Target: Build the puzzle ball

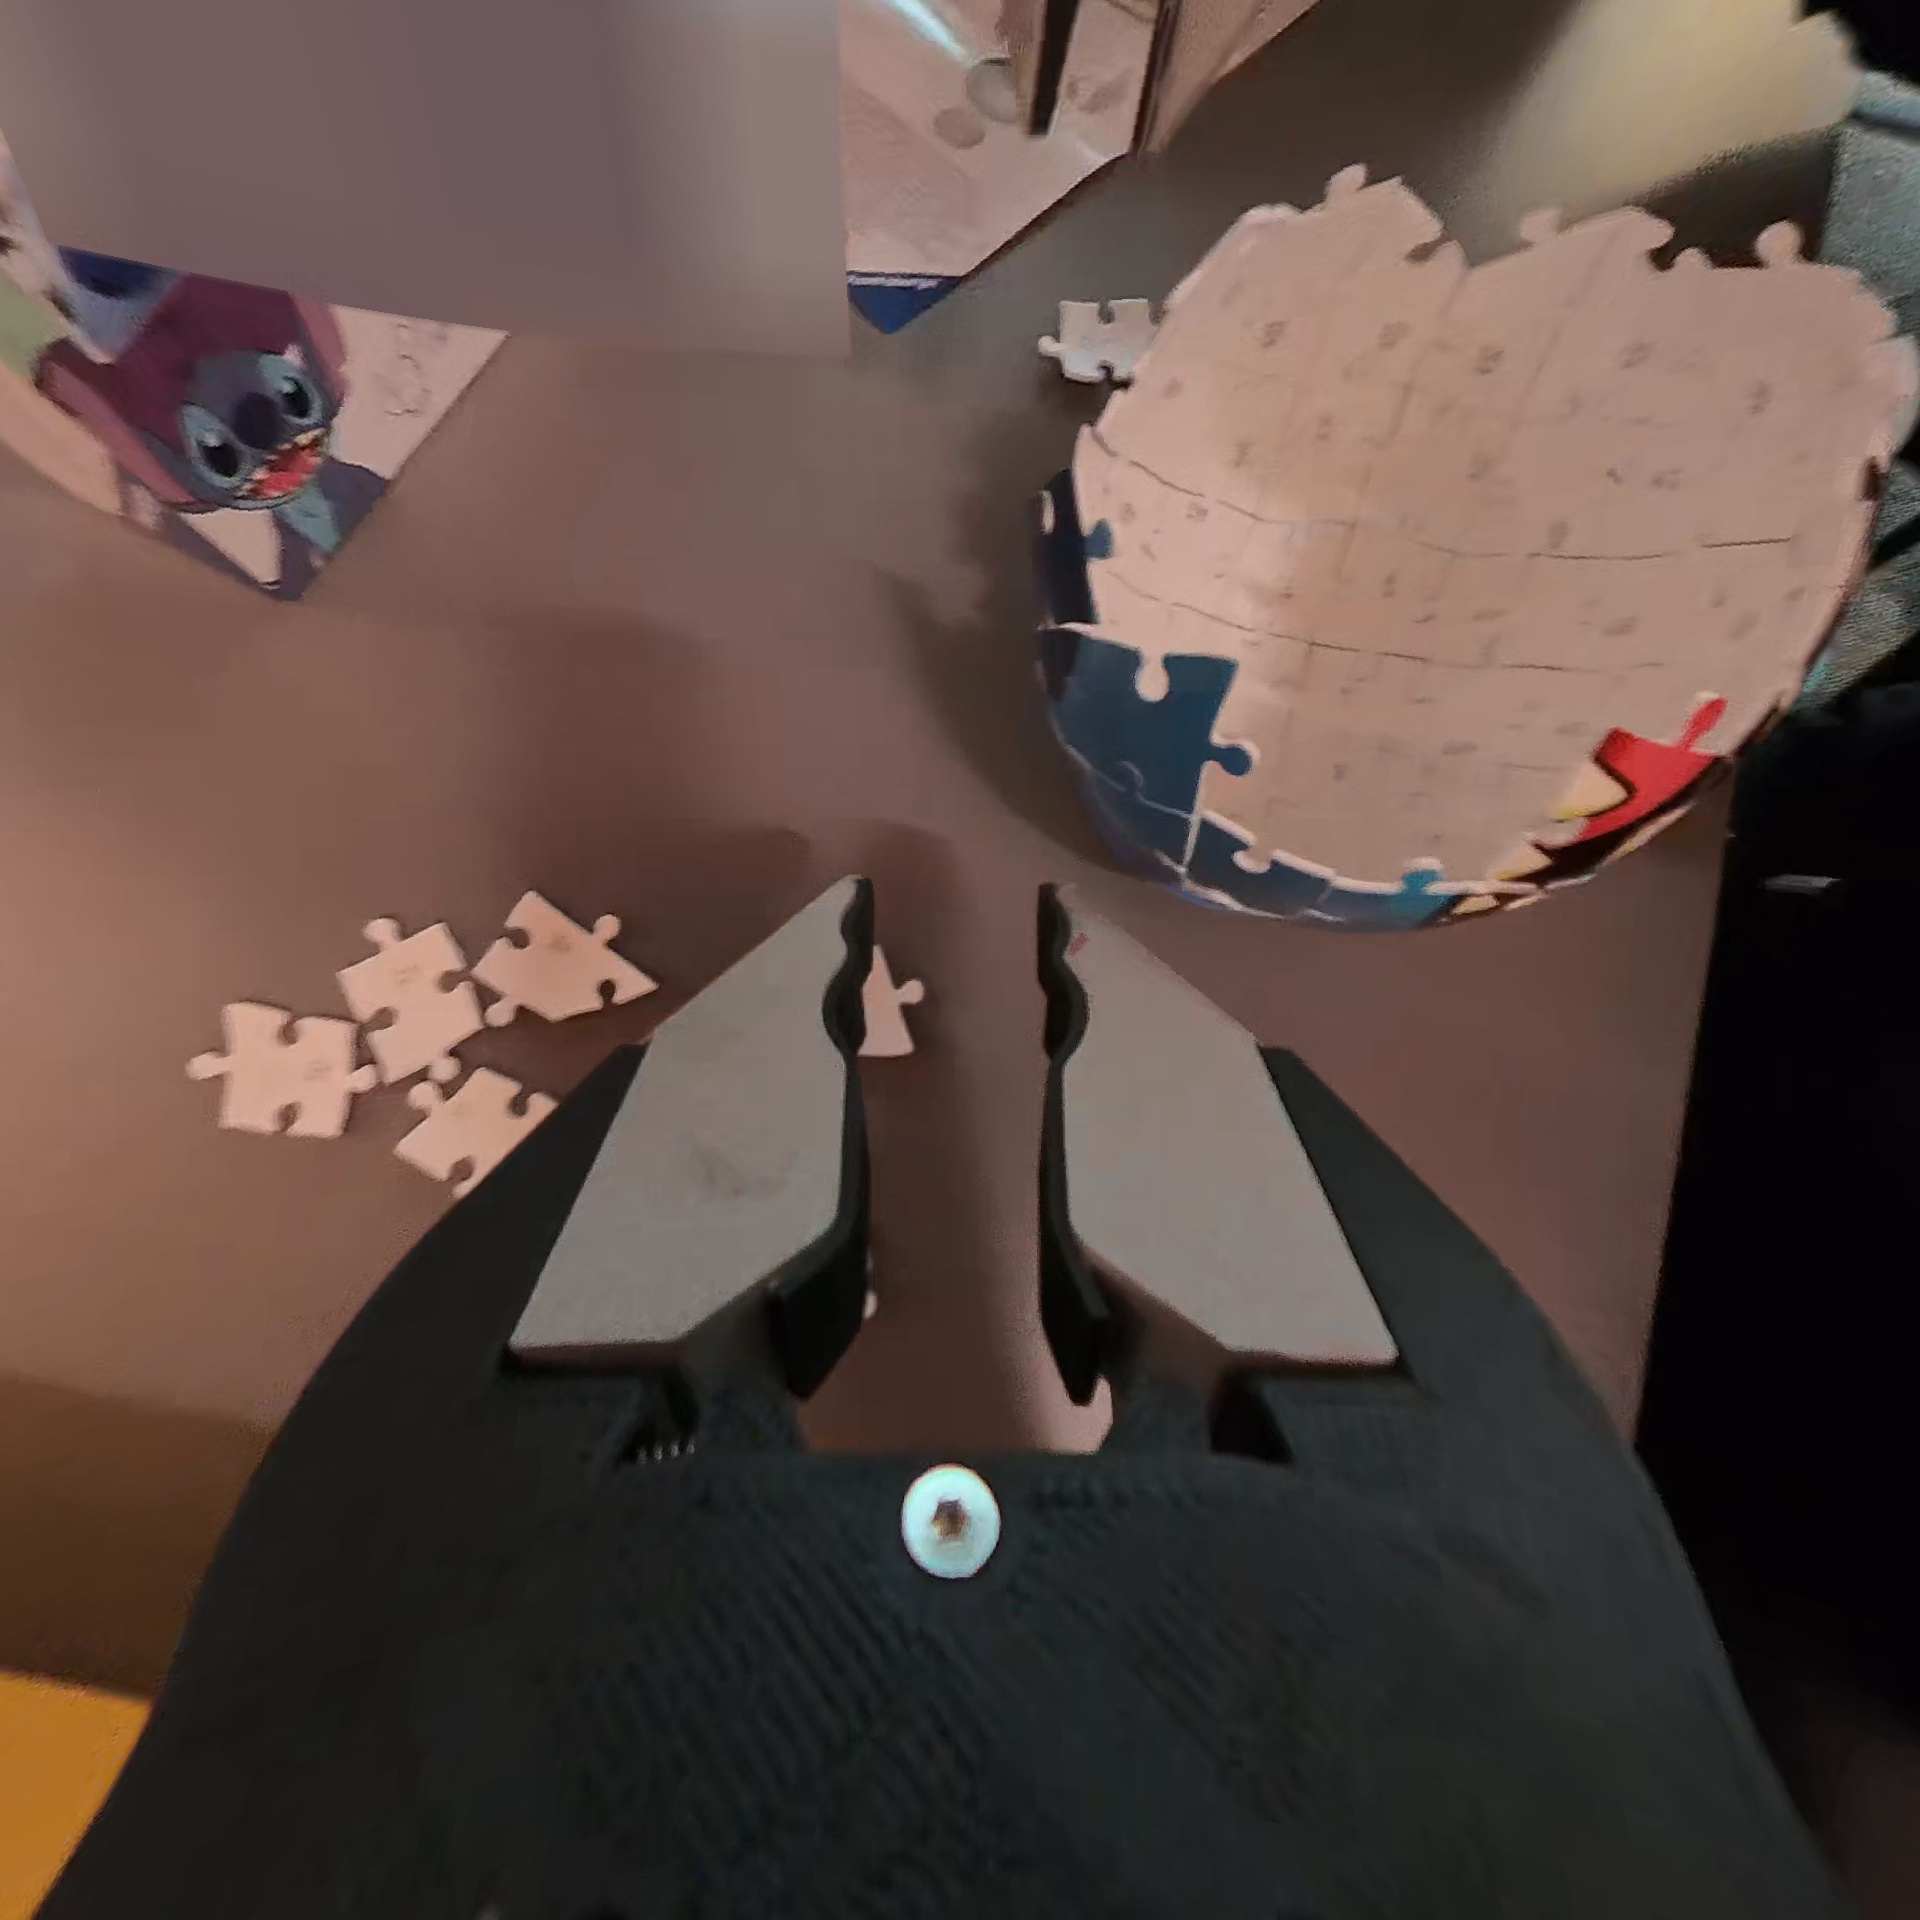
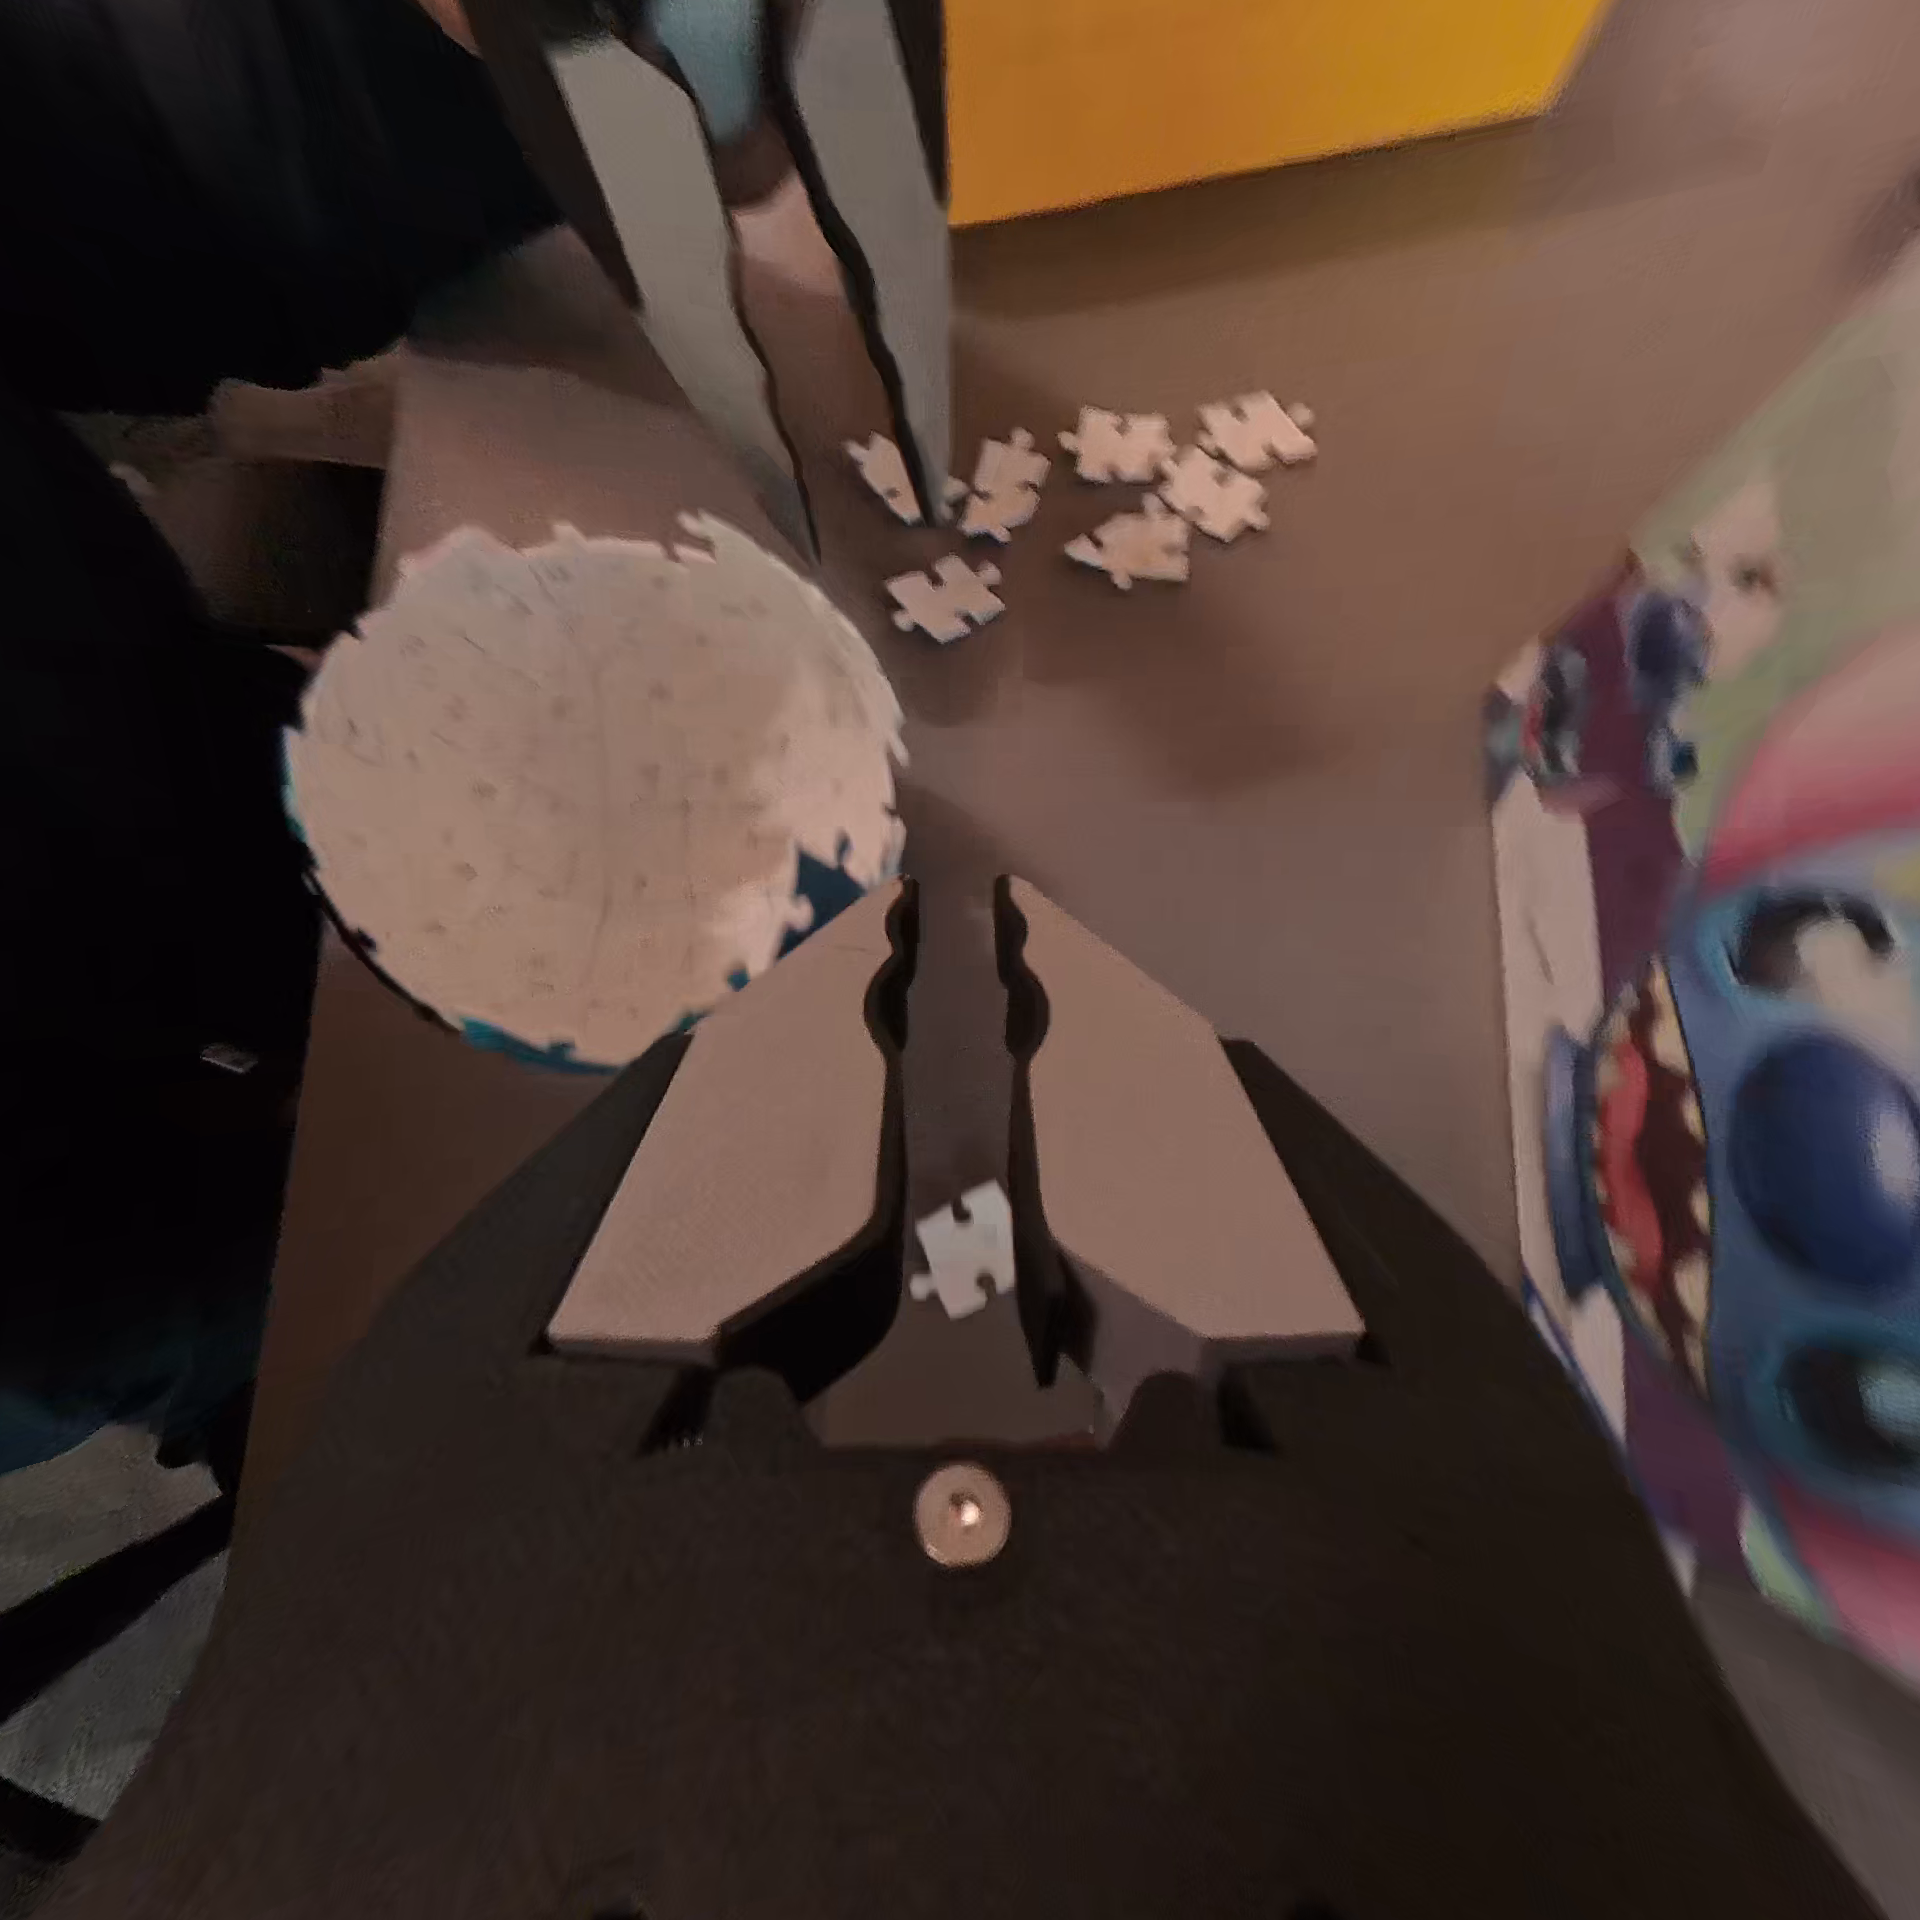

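The left tongs (image 1: 954, 940) are hovering open over loose face-down pieces (image 1: 410, 997) on the counter (image 1: 623, 727); the right tongs (image 2: 956, 914), also open and empty, are waiting beside the half-built ball (image 2: 582, 790); pinching one piece's edge squarely seems wisest.

Table (image 1: 644, 727): brown, matte surface.
Printed box (image 1: 223, 436): far left in left wrist view, blue cartoon creature on its face, standing on table; same box blurred at right edge of right wrist view (image 2: 1766, 1091).
White folded sheet (image 1: 997, 177): top centre, blue corner on its lower edge, on table.
Yellow surface (image 2: 1236, 94): beyond the table's far edge in right wrist view.
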### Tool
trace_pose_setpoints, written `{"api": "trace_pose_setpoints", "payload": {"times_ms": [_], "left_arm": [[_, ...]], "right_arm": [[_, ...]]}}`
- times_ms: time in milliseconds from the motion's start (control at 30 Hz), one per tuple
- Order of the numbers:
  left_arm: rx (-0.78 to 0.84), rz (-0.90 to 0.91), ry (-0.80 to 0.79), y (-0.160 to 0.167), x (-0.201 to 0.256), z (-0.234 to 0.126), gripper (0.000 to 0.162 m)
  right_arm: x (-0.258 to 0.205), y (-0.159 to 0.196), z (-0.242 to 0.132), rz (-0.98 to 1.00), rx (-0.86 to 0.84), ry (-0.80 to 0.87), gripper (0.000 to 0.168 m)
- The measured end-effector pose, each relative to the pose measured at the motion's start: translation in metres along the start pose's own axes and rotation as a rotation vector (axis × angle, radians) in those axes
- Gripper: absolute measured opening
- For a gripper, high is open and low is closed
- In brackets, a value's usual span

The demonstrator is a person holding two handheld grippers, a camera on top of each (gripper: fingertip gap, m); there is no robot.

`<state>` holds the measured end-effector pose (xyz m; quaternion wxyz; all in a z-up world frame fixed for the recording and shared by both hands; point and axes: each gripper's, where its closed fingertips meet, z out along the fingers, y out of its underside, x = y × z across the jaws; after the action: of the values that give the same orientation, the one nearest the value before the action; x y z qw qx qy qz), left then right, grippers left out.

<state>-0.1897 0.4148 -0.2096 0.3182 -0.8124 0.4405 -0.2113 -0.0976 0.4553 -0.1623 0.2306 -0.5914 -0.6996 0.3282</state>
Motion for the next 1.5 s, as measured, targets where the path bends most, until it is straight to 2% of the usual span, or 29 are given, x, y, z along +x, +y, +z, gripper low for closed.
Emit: {"api": "trace_pose_setpoints", "payload": {"times_ms": [67, 233, 367, 467, 900, 1033, 1333, 1500], "left_arm": [[0.008, -0.005, 0.049, 0.002, 0.006, 0.006, 0.028], [0.050, -0.018, 0.055, -0.004, 0.008, 0.011, 0.026], [0.053, -0.020, 0.095, -0.005, 0.015, 0.013, 0.025], [0.043, -0.028, 0.094, -0.003, 0.013, 0.014, 0.025], [0.034, -0.013, 0.101, -0.002, 0.019, 0.016, 0.021], [0.036, 0.004, 0.087, -0.003, 0.019, 0.016, 0.020], [0.043, 0.009, 0.088, -0.004, 0.020, 0.016, 0.018], [0.039, 0.006, 0.096, -0.004, 0.021, 0.016, 0.018]], "right_arm": [[-0.006, -0.016, 0.012, -0.044, -0.017, -0.073, 0.012], [-0.010, -0.031, 0.036, -0.154, -0.106, -0.128, 0.014], [-0.021, -0.032, 0.053, -0.190, -0.140, -0.182, 0.014], [-0.019, -0.023, 0.062, -0.220, -0.185, -0.159, 0.014], [-0.017, -0.014, 0.067, -0.228, -0.256, -0.110, 0.008], [-0.011, -0.011, 0.068, -0.251, -0.295, -0.074, 0.013], [-0.018, -0.009, 0.071, -0.284, -0.303, -0.156, 0.009], [-0.015, -0.010, 0.063, -0.332, -0.319, -0.127, 0.013]]}}
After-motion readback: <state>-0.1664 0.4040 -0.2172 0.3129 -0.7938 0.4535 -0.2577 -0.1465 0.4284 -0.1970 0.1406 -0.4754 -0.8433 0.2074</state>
